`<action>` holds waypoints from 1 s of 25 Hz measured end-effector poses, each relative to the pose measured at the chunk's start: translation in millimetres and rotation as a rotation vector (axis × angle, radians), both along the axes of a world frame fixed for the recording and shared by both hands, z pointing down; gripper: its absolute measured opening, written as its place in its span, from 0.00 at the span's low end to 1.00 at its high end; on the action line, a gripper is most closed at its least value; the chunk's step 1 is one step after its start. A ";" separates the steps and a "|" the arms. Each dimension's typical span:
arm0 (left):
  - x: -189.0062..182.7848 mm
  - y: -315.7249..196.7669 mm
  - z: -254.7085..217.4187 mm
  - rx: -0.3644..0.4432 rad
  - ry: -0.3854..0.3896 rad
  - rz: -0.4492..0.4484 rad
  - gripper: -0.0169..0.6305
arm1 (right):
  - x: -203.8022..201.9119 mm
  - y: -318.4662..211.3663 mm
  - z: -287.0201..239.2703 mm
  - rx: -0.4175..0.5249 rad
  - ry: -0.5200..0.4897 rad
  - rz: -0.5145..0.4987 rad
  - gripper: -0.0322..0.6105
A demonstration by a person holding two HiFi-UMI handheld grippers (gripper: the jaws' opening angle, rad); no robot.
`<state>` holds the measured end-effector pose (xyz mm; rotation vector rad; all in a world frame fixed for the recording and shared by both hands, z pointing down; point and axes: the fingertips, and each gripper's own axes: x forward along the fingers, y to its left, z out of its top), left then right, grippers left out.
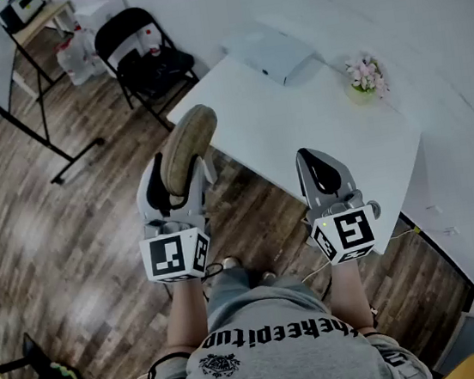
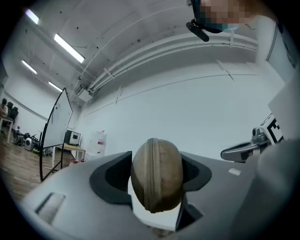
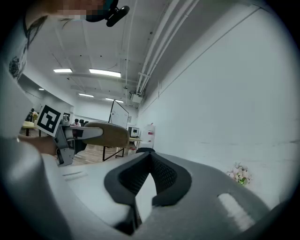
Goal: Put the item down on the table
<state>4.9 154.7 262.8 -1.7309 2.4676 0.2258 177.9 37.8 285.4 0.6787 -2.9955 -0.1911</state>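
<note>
Lower end of the pouch (image 1: 188, 147) was hidden down between the fingers (image 1: 152, 191) of the left gripper (image 1: 176, 177); only its rounded upper part stood clear. From the left gripper view the zip seam ran up the middle of the pouch (image 2: 157, 176), whose bottom edge was cut off by the gripper body. What lay under the pouch could not be made out from that view.

Writing: black print across the person's grey shirt (image 1: 279, 343), upside down from the head camera, seemed to read "thekeepiton", not sure. Black-and-white square markers on both cubes (image 1: 176, 255) (image 1: 347, 232). No label visible on the pouch.

Pose: both grippers were held out in front of the body, side by side, well apart, pointing away from the person. The left fingers were clamped on the brown pouch, held upright on edge in the air, over the wooden floor (image 1: 71, 241) at the near corner of the white table (image 1: 299, 133), not resting on it. The right gripper (image 1: 326, 172) was over the table's near edge; its fingers (image 3: 161, 173) met at the tips with nothing between them. A small pot of pink flowers (image 1: 365, 76) and a flat white box (image 1: 271, 50) sat on the table's far side.
</note>
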 end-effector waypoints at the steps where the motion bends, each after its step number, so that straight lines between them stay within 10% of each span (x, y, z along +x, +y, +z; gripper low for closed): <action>1: 0.1 0.6 0.7 0.006 0.000 0.000 0.46 | 0.0 0.8 -0.6 0.000 -0.001 -0.002 0.05; 25: -22.6 -10.1 1.3 0.021 0.001 0.060 0.46 | -18.3 -4.0 -2.4 -0.007 -0.028 0.059 0.05</action>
